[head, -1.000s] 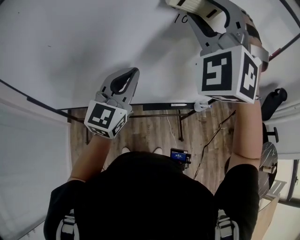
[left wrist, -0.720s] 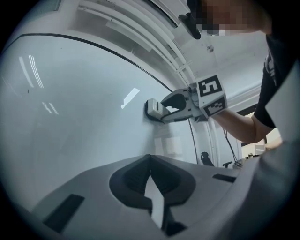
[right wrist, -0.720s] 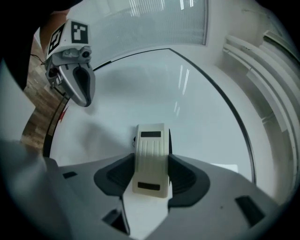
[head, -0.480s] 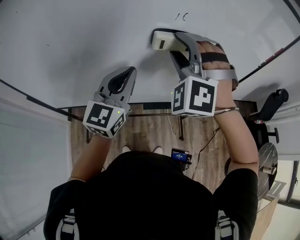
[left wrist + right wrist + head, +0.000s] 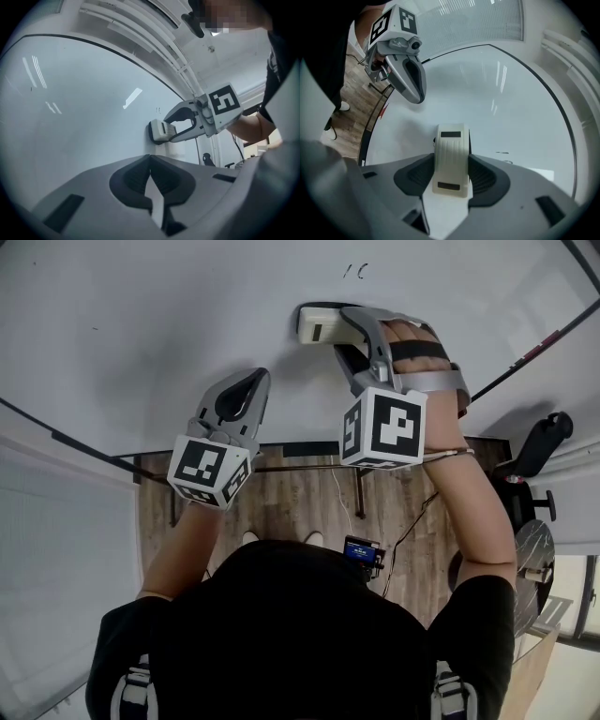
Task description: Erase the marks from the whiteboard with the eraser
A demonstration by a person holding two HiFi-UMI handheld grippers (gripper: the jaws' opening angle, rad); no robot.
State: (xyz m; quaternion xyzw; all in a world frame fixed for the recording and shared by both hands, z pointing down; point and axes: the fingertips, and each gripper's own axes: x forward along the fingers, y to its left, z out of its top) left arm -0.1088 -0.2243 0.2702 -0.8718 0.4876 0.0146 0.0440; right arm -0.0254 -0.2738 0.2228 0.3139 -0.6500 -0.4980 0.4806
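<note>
The whiteboard (image 5: 141,324) fills the upper half of the head view. Small black marks (image 5: 356,271) sit near its top. Just below them, my right gripper (image 5: 345,329) is shut on the cream eraser (image 5: 317,324), whose dark pad lies flat against the board. In the right gripper view the eraser (image 5: 451,157) is clamped between the jaws, and faint marks (image 5: 502,152) lie to its right. My left gripper (image 5: 253,382) is shut and holds nothing, its tip close to the board, left of and below the eraser. From the left gripper view, the eraser (image 5: 158,131) shows pressed on the board.
The board's dark lower rail (image 5: 309,452) runs under both grippers. Below it is wooden floor with cables and a small lit device (image 5: 360,552). A black chair (image 5: 542,442) stands at the right. Window blinds (image 5: 473,23) hang beyond the board's edge.
My right gripper has brought the eraser down and to the left, from beside the marks to just below them. The left gripper has barely moved.
</note>
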